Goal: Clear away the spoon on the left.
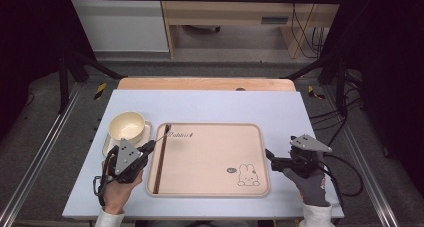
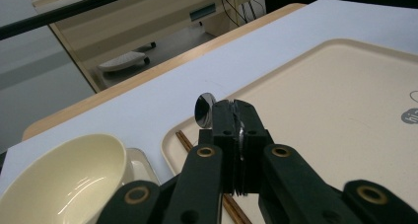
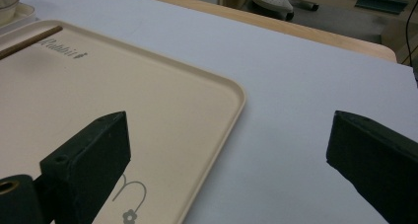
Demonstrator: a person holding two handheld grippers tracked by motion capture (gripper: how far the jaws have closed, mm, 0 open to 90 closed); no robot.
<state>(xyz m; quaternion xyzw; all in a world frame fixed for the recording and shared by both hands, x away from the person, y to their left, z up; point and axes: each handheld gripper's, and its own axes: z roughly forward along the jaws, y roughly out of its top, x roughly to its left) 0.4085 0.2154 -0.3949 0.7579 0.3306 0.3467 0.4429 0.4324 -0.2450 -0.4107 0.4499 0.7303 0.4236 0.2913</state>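
Left tongs (image 2: 235, 116) pinch a metal spoon (image 2: 203, 108) over the tray (image 1: 212, 159); right tongs (image 3: 226, 157) gape empty. Lower it level beside the chopsticks (image 1: 161, 159).

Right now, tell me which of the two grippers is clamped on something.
The left gripper, beside the bowl: its jaws pinch a spoon. The right gripper stands wide open.

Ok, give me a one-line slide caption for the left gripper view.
Left hand-held gripper shut on a metal spoon, above the beige tray's edge, beside chopsticks and a cream cup.
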